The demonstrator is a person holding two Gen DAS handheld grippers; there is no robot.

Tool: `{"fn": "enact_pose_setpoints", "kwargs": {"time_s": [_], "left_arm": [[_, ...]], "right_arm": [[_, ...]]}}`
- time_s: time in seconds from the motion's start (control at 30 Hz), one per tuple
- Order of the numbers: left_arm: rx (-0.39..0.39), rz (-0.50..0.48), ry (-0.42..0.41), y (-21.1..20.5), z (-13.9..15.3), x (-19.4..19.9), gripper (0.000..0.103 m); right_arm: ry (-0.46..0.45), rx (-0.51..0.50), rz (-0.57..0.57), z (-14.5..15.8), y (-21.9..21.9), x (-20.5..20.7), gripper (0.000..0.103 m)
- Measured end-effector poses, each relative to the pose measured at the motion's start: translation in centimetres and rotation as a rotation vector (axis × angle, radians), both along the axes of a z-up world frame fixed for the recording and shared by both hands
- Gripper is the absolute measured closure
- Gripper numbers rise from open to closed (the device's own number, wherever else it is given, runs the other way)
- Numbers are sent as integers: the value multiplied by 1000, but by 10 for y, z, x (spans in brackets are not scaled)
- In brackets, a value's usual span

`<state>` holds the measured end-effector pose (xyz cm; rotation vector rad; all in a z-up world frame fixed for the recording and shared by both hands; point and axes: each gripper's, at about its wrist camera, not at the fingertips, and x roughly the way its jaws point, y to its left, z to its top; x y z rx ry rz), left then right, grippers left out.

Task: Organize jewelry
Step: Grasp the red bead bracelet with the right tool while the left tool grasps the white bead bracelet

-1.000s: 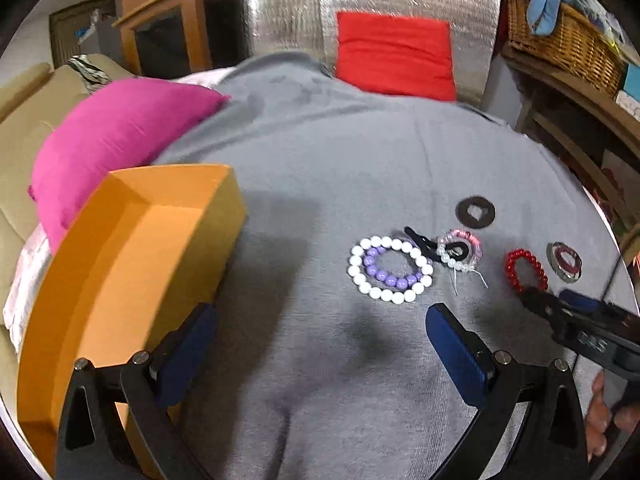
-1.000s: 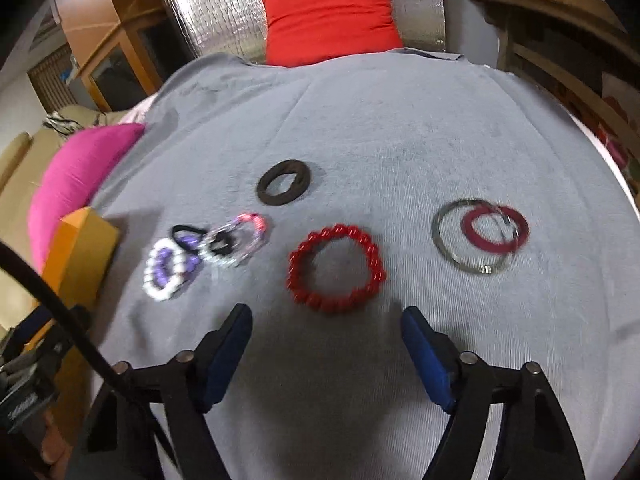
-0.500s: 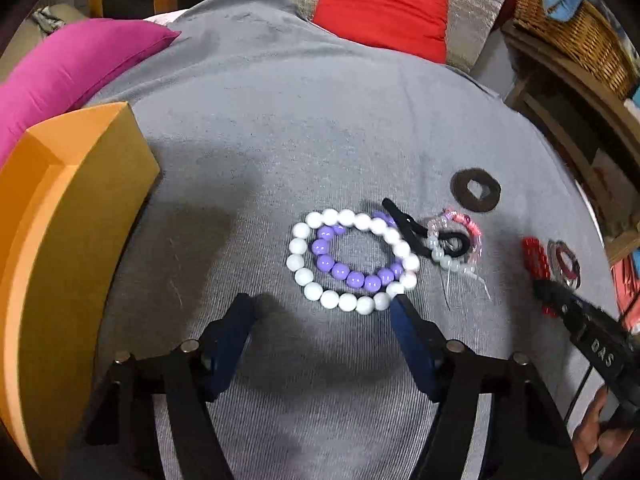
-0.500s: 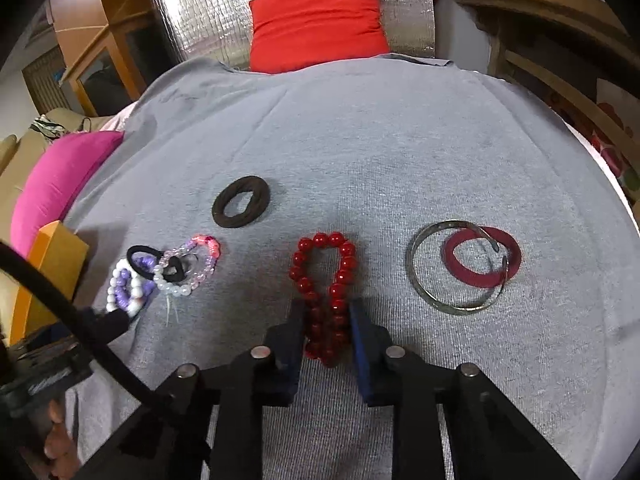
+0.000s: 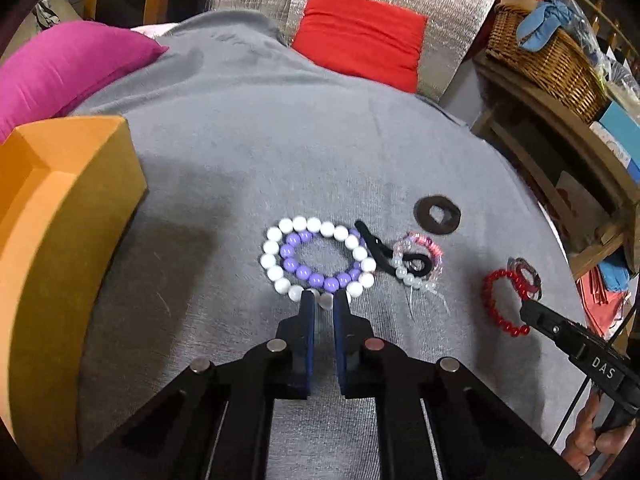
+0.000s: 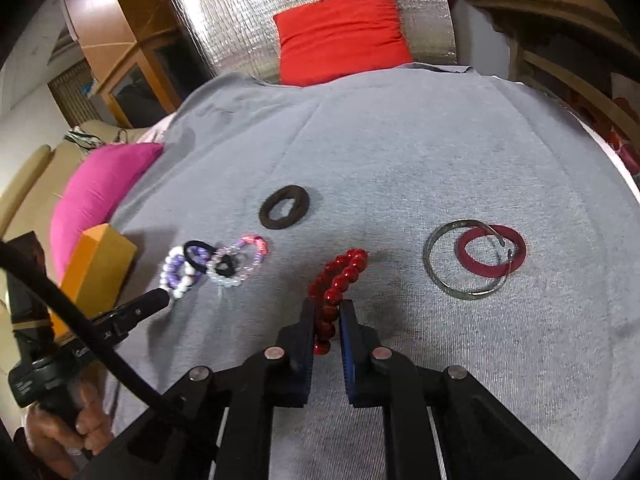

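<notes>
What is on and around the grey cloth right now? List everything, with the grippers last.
white bead bracelet: 1, white, mid cloth, near edge pinched by left gripper
purple bead bracelet: 1, purple, inside the white one
black hair tie: 1, black, right of white beads
clear and pink bead bracelet: 1, overlapping hair tie
dark brown flat ring: 1, farther back
red bead bracelet: 1, red, squeezed narrow in right gripper
silver metal bangle: 1, right side
maroon ring: 1, overlapping bangle
orange box: 1, left edge
pink cushion: 1, back left
red cushion: 1, back
wicker basket: 1, shelf at right
left gripper: shut on white beads
right gripper: shut on red beads
</notes>
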<state>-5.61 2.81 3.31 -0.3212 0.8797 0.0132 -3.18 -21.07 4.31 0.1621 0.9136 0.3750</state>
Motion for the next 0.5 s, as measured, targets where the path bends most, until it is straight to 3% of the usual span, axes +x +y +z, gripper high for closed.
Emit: {"fn": "enact_pose_setpoints", "kwargs": {"time_s": [0.1,0.13,0.17,0.23,0.5], "left_arm": [[10,24,4,7,1,6,93],[8,33,26,10,-1,10,85],[8,41,46,12,-4,15,61],[11,70,68,16,-8,20,33],[-7,68,13,30,-15,37,34]], "right_arm": [[-4,7,6,3,1,-2,90],[-2,10,7,2,3,-2,90],[1,13,9,2,3,-2,90],[6,13,12,0,4,-3,90],[11,33,30,1,4,-8,90]]}}
